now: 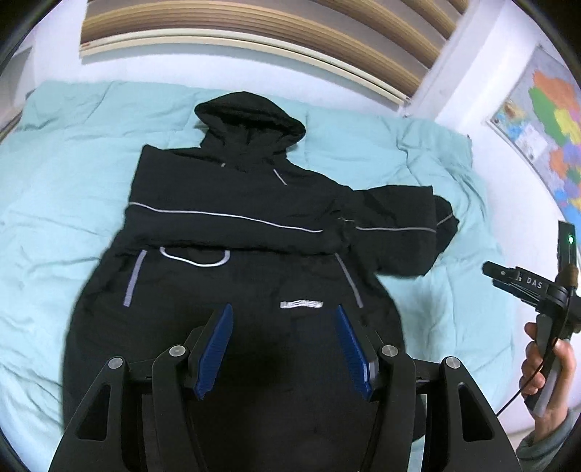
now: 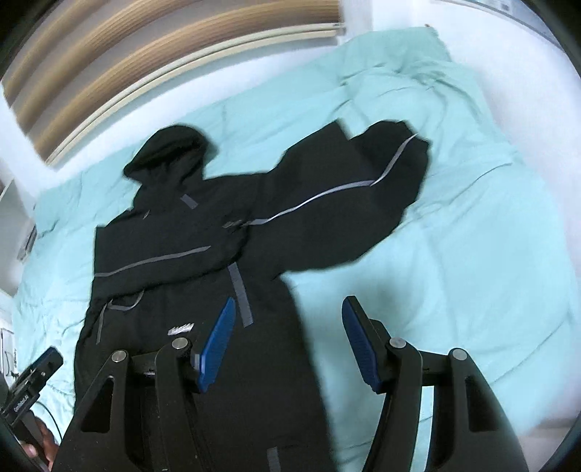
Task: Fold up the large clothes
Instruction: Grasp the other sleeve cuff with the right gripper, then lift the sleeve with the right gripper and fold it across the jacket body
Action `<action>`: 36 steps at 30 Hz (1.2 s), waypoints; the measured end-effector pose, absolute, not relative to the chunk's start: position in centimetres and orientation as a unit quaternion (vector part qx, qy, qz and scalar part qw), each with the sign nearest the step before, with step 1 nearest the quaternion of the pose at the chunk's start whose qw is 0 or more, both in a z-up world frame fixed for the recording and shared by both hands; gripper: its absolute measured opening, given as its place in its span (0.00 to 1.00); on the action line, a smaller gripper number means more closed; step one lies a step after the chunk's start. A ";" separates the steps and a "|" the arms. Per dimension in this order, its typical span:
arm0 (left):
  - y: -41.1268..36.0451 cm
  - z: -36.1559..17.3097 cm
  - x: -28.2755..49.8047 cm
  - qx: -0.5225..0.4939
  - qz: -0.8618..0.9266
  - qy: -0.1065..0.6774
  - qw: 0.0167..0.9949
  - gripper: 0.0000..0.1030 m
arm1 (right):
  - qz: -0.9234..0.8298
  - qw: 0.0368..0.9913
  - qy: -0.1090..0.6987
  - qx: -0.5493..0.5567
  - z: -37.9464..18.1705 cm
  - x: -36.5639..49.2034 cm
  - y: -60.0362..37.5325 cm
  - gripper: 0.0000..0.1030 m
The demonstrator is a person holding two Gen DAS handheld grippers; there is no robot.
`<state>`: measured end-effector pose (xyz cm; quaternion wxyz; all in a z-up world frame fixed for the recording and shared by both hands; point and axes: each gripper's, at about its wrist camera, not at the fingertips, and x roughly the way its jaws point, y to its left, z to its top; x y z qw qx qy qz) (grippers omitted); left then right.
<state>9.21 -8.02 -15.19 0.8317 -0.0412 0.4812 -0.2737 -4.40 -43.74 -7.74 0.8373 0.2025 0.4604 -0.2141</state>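
Note:
A large black hooded jacket point(image 1: 232, 261) with grey reflective stripes lies flat on a light teal duvet point(image 1: 54, 174). Its hood point(image 1: 250, 119) points to the far side. The left sleeve is folded across the chest. The right sleeve point(image 1: 399, 225) stretches out to the right, its cuff folded back. My left gripper point(image 1: 283, 312) is open and empty, above the jacket's lower body. My right gripper point(image 2: 287, 308) is open and empty, above the jacket's right edge and the duvet point(image 2: 472, 236). The jacket point(image 2: 203, 232) and its outstretched sleeve point(image 2: 363, 181) show in the right wrist view.
A white wall and a window blind point(image 1: 254, 29) lie beyond the bed. A coloured map point(image 1: 544, 119) hangs on the right wall. The right hand-held gripper body point(image 1: 544, 290) shows at the right edge; the left one point(image 2: 29, 385) shows at the lower left.

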 end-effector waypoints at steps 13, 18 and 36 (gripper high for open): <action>-18.7 -17.3 7.7 -0.023 -0.233 0.509 0.828 0.58 | -0.259 0.830 0.441 0.224 -11.7 -1.6 -65.5 0.62; -21.0 -18.9 8.1 -0.007 -0.216 0.530 0.820 0.58 | -0.260 0.820 0.448 0.243 -15.7 2.7 -72.0 0.62; -28.2 -22.7 10.4 0.036 -0.232 0.575 0.784 0.58 | -0.179 0.835 0.470 0.226 -20.8 8.6 -74.0 0.15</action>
